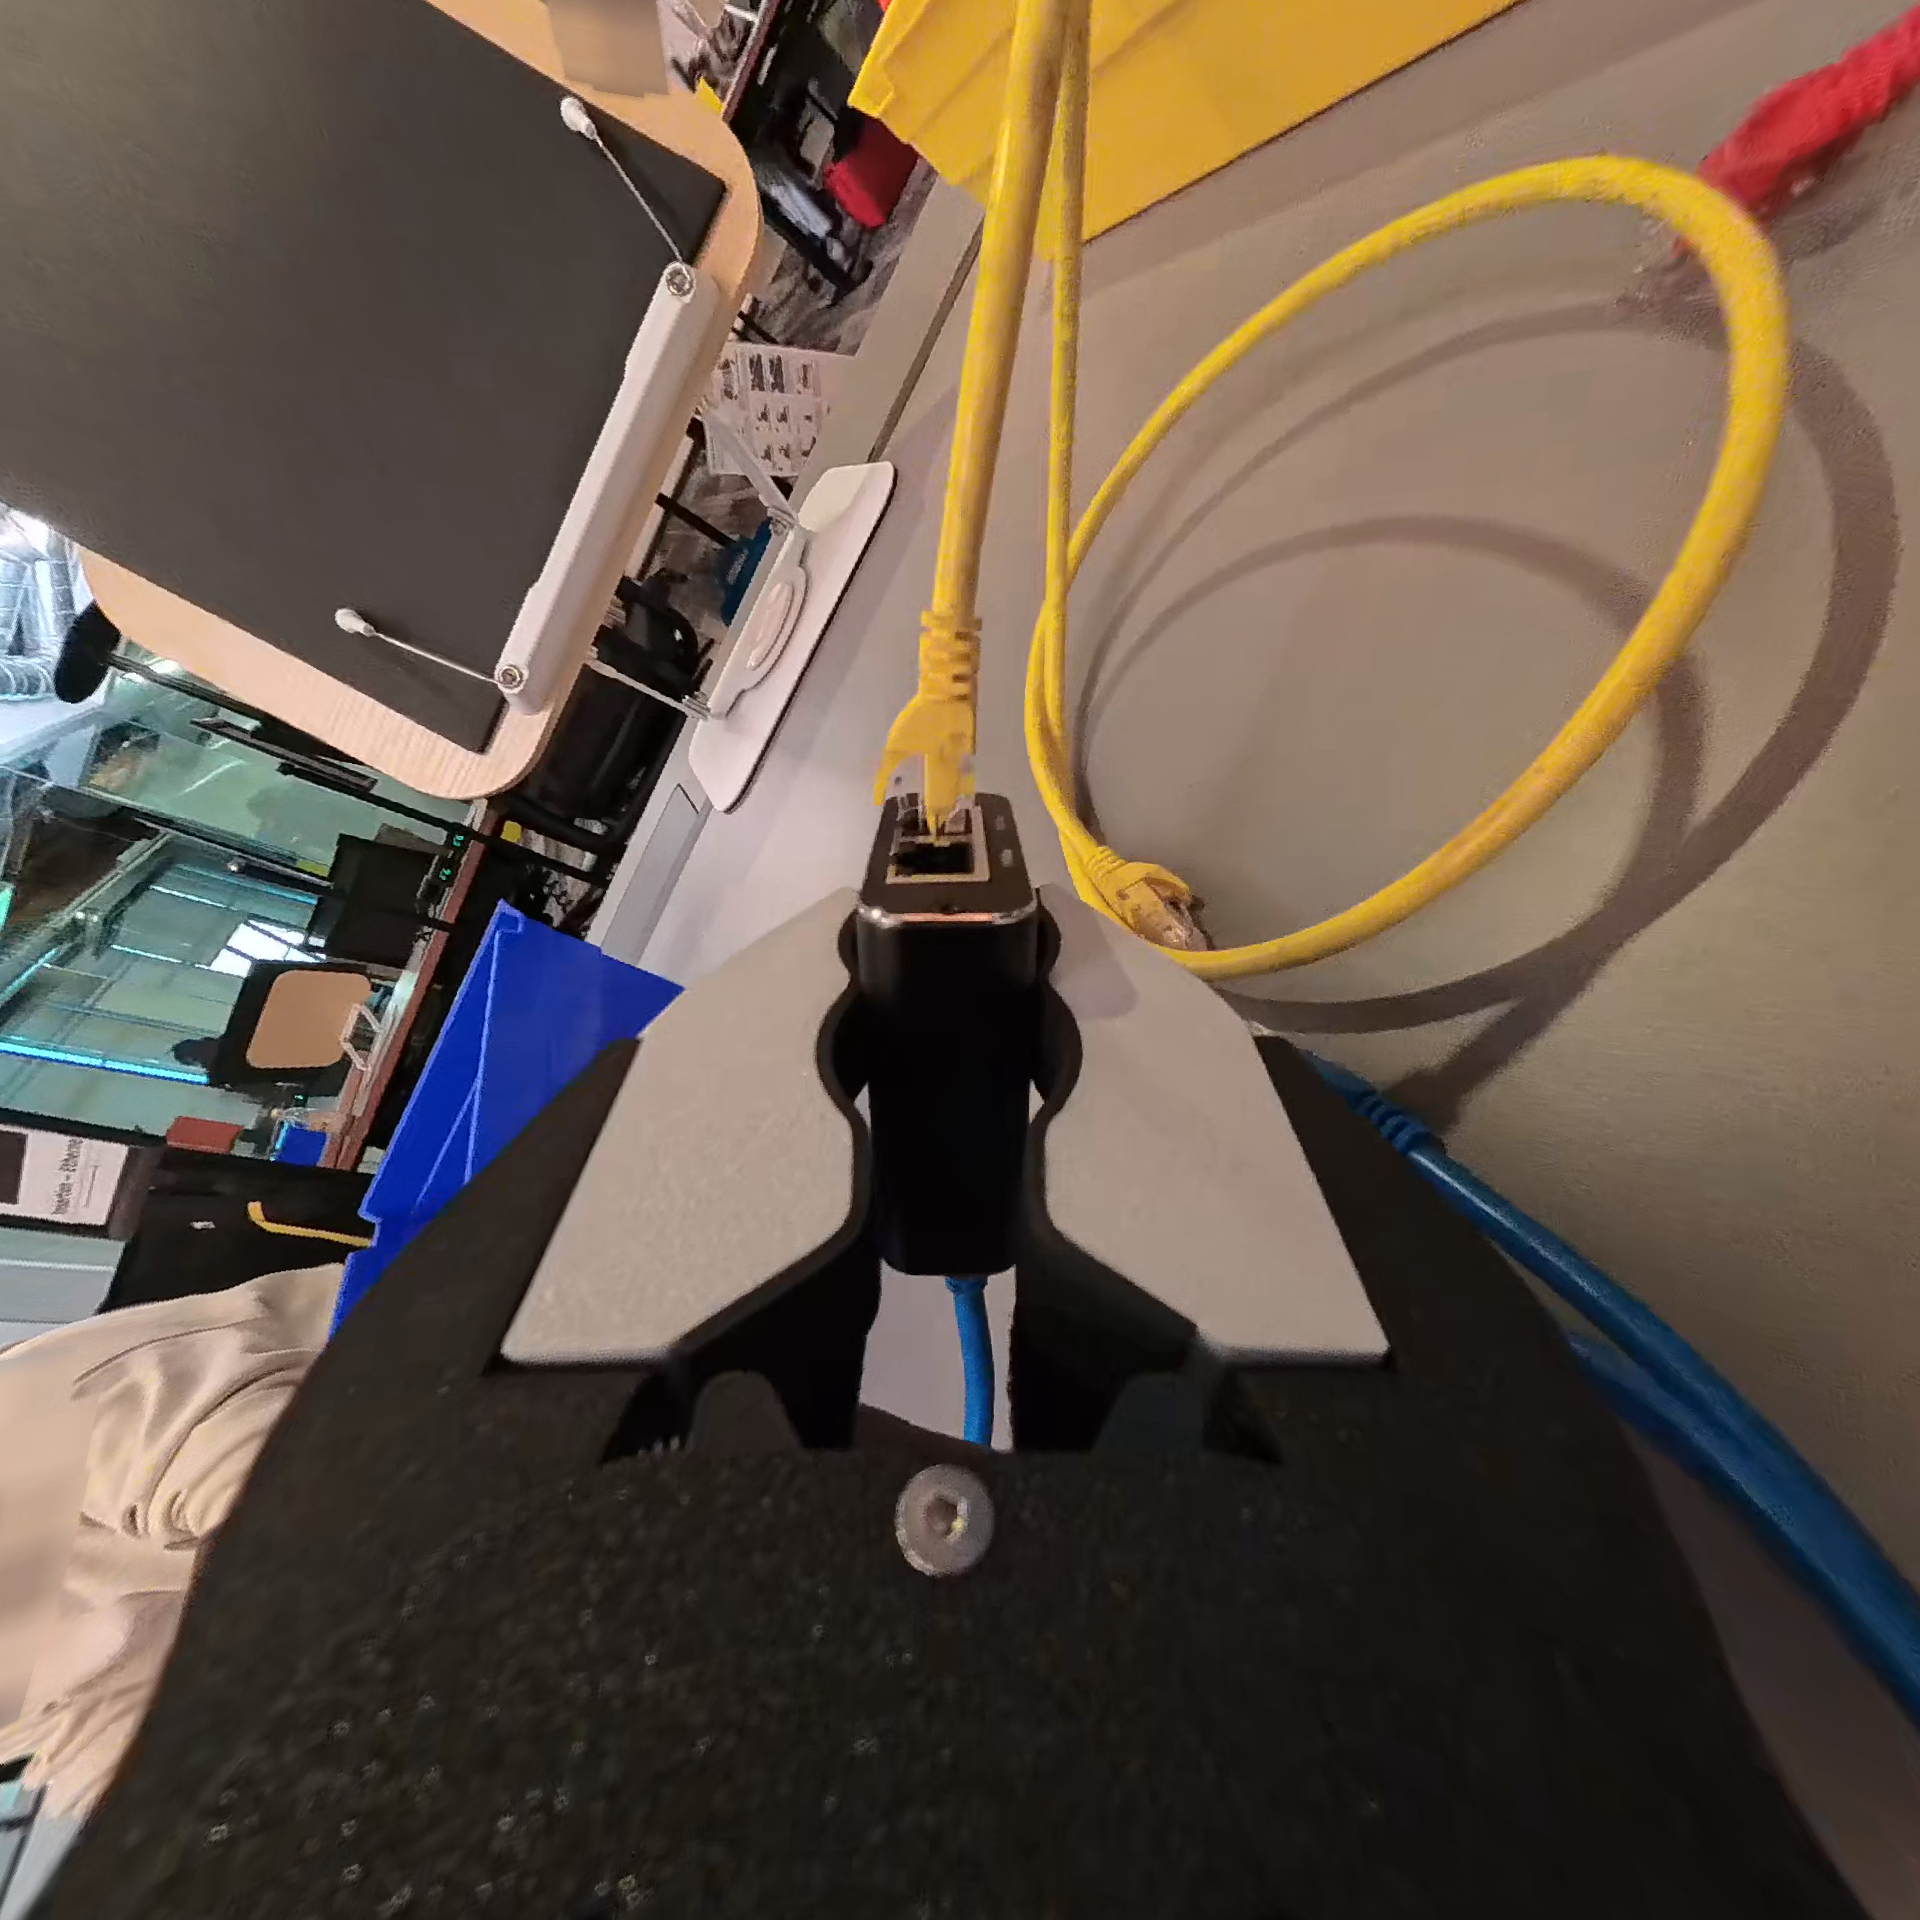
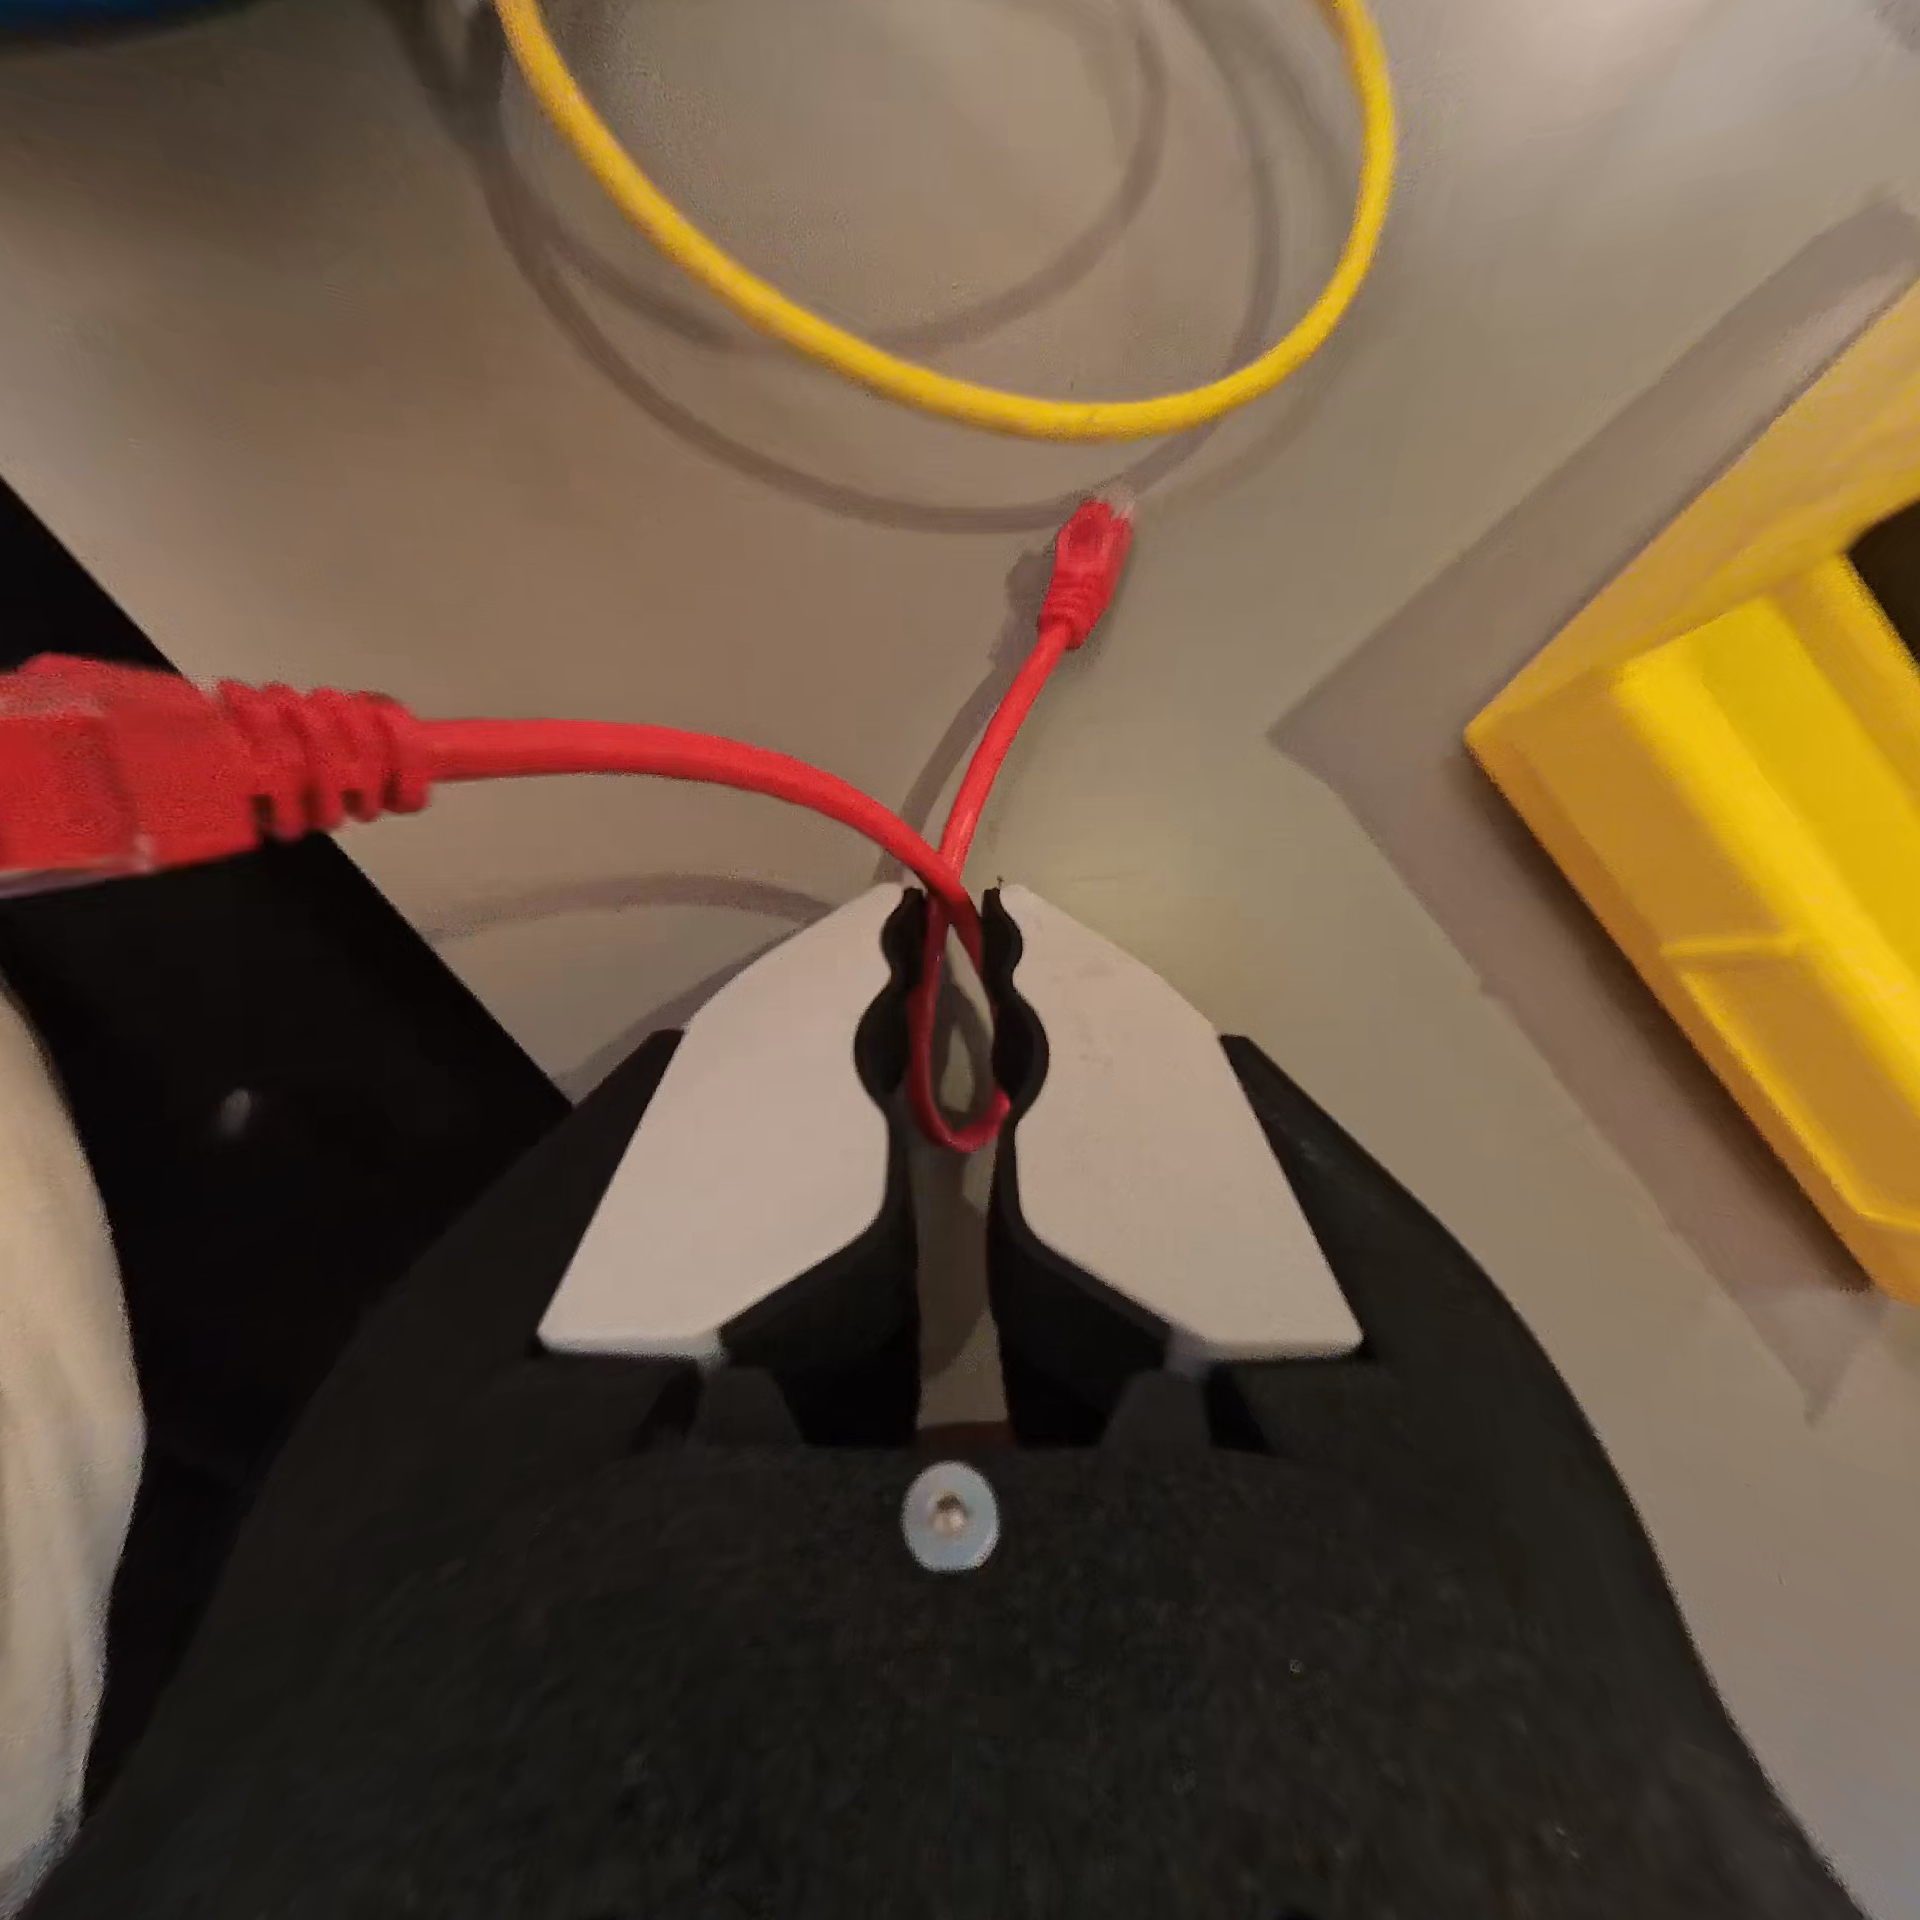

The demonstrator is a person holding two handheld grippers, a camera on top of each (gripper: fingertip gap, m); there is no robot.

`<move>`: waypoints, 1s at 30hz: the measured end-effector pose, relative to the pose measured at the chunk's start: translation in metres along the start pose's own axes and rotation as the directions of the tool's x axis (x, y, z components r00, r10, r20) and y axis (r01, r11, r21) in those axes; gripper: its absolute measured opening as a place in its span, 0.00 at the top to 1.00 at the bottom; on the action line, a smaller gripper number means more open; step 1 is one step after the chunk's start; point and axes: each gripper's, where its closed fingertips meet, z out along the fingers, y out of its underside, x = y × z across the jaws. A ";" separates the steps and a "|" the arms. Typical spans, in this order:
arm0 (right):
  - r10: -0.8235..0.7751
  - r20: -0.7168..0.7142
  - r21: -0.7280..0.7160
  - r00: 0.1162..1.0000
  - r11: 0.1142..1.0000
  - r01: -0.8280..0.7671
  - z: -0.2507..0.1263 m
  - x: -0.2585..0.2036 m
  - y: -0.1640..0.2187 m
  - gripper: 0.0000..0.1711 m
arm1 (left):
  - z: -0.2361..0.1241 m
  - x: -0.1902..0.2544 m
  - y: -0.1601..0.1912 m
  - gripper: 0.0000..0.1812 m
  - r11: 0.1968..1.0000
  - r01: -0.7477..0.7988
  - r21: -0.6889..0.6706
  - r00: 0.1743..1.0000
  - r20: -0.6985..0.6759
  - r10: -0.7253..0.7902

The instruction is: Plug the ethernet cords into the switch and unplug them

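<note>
Two close wrist views over fingers, sharing yellow cord loop.

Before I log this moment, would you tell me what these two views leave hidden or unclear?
- Left wrist view: the small black switch has its lower body covered by the left gripper's fingers; where the blue ethernet cord meets it is hidden.
- Right wrist view: the near plug of the thin red ethernet cord is blurred and cut off by the left edge.
- Right wrist view: the yellow plastic bin is cut off by the right edge.
</note>
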 end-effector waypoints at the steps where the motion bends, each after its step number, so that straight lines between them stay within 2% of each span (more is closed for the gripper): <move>1: 0.012 -0.017 0.026 1.000 1.000 -0.012 -0.007 0.007 -0.004 0.94 | 0.000 0.000 -0.001 0.85 1.000 -0.008 0.006 1.000 0.004 0.008; 3: 0.053 -0.058 0.102 0.997 0.994 -0.047 -0.027 0.026 -0.016 0.94 | 0.000 -0.003 -0.001 0.85 1.000 -0.008 0.013 1.000 0.014 0.007; 7: 0.152 -0.259 0.197 0.954 0.975 -0.102 -0.083 0.101 -0.037 0.95 | 0.000 -0.006 -0.002 0.85 0.999 0.003 0.039 1.000 0.018 -0.004; 8: 0.190 -0.281 0.194 0.941 0.971 -0.139 -0.091 0.118 -0.037 0.95 | 0.000 -0.006 -0.003 0.85 0.999 -0.008 0.050 1.000 0.020 0.007; 10: 0.145 -0.419 0.084 0.897 0.989 -0.121 -0.096 0.157 -0.026 0.94 | -0.001 -0.005 -0.008 0.85 0.995 -0.045 0.084 0.999 0.032 0.042; 11: 0.107 -0.477 0.009 0.872 0.993 -0.116 -0.094 0.177 -0.017 0.95 | -0.001 -0.004 -0.010 0.85 0.993 -0.064 0.097 0.997 0.039 0.060; 14: 0.117 -0.377 -0.180 0.919 0.964 -0.196 -0.054 0.200 0.007 0.94 | -0.003 -0.002 -0.018 0.85 0.984 -0.116 0.134 0.992 0.064 0.108; 15: 0.080 -0.387 -0.255 0.919 0.948 -0.189 -0.043 0.211 0.012 0.94 | -0.005 -0.002 -0.020 0.85 0.980 -0.134 0.148 0.989 0.077 0.123; 18: 0.097 -0.290 -0.443 0.952 0.868 -0.223 -0.006 0.220 0.023 0.90 | -0.008 0.001 -0.028 0.85 0.966 -0.186 0.181 0.980 0.101 0.170; 21: 0.065 -0.271 -0.600 0.960 0.769 -0.221 0.020 0.230 0.038 0.84 | -0.011 0.003 -0.033 0.85 0.954 -0.214 0.210 0.974 0.116 0.193; 23: 0.053 -0.315 -0.564 0.948 0.793 -0.232 0.022 0.242 0.028 0.79 | -0.013 0.004 -0.035 0.85 0.952 -0.213 0.221 0.975 0.115 0.192; 26: 0.144 -0.370 -0.394 0.918 0.871 -0.295 0.002 0.245 -0.001 0.71 | -0.015 0.004 -0.034 0.85 0.947 -0.226 0.228 0.972 0.124 0.202; 27: 0.157 -0.400 -0.318 0.903 0.900 -0.297 -0.011 0.245 -0.016 0.71 | -0.015 0.005 -0.034 0.85 0.944 -0.234 0.233 0.970 0.120 0.210; 28: 0.162 -0.402 -0.219 0.901 0.939 -0.266 -0.024 0.240 -0.037 0.76 | -0.015 0.008 -0.034 0.85 0.940 -0.238 0.243 0.970 0.106 0.218; 30: 0.125 -0.296 0.014 0.947 0.992 -0.126 -0.045 0.202 -0.088 0.77 | -0.012 0.011 -0.033 0.85 0.940 -0.232 0.251 0.972 0.080 0.219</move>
